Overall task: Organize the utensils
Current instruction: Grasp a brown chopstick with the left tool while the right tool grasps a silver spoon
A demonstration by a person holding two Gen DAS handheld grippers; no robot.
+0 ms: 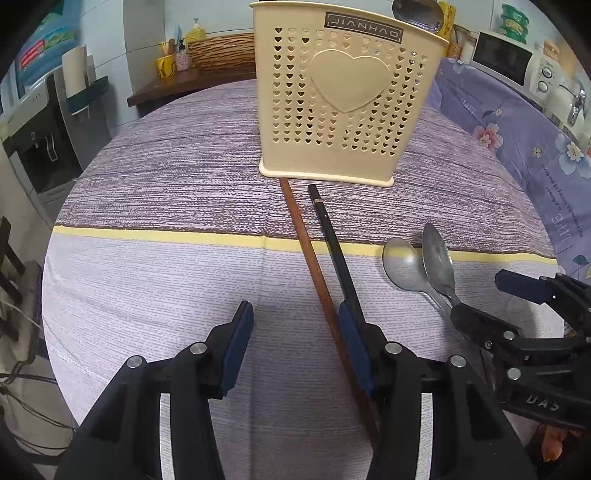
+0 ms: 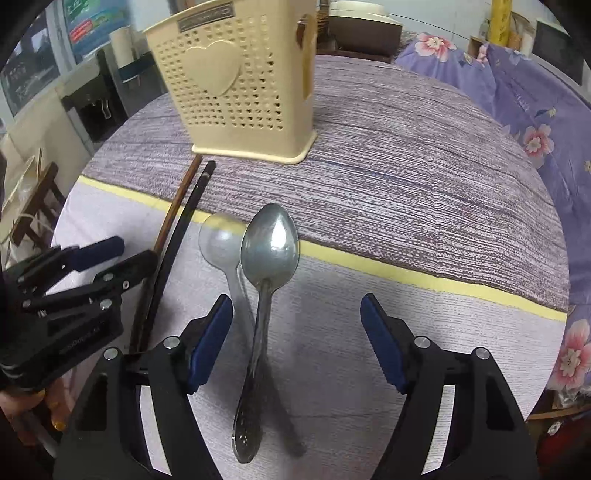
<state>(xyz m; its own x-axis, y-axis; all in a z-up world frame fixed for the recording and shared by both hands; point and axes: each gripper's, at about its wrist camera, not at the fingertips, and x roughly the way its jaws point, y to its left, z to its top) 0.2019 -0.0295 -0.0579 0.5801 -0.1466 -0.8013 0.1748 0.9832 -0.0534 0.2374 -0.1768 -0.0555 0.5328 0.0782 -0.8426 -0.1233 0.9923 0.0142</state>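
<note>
A cream perforated utensil holder [image 1: 340, 99] with a heart stands on the table; it also shows in the right wrist view [image 2: 236, 85]. A spoon bowl [image 1: 417, 13] sticks out of its top. A brown chopstick [image 1: 314, 266] and a black chopstick [image 1: 332, 247] lie in front of it, beside two metal spoons [image 1: 421, 269]. My left gripper [image 1: 295, 332] is open, with the brown chopstick between its fingers and the black chopstick over its right finger. My right gripper [image 2: 297, 325] is open around the handle of the top spoon [image 2: 269, 251], which lies over the other spoon [image 2: 221, 243].
The round table [image 1: 166, 280] has a purple striped cloth with a yellow band. A floral purple cover [image 1: 517, 122] lies at the right, with a microwave [image 1: 506, 55] behind. A water dispenser [image 1: 40, 147] stands at the left.
</note>
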